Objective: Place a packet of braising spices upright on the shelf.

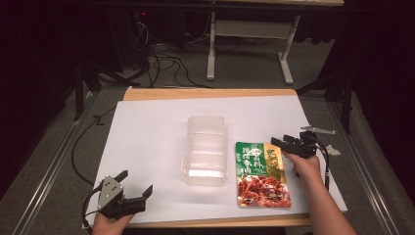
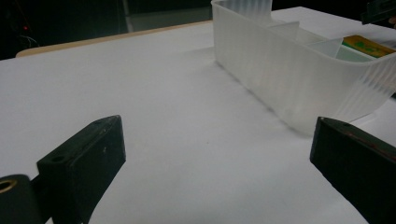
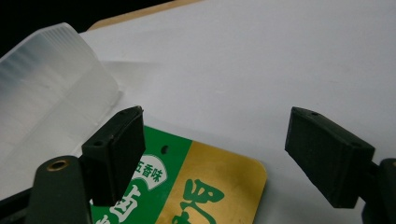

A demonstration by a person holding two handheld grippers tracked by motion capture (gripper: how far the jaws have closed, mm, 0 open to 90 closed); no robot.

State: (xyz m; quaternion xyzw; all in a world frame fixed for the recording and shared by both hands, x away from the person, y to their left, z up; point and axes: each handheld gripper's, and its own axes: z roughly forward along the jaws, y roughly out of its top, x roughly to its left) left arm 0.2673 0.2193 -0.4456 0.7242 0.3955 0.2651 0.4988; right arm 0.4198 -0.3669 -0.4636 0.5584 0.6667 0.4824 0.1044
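Note:
A flat snack packet (image 1: 261, 173), green and gold on top with a red food picture below, lies on the white table sheet right of a clear plastic box (image 1: 205, 151). My right gripper (image 1: 285, 142) hovers open over the packet's top right corner; in the right gripper view its jaws stand wide apart above the packet (image 3: 210, 191), with the box (image 3: 46, 98) at the left. My left gripper (image 1: 135, 183) is open near the table's front left edge. In the left gripper view the box (image 2: 299, 74) with its inner dividers lies ahead to the right.
The white sheet (image 1: 147, 142) covers a wooden tabletop (image 1: 210, 93). Cables (image 1: 166, 63) and a metal table frame (image 1: 244, 44) stand on the floor behind. A metal bracket (image 1: 318, 130) lies at the table's right edge. The sheet left of the box is bare.

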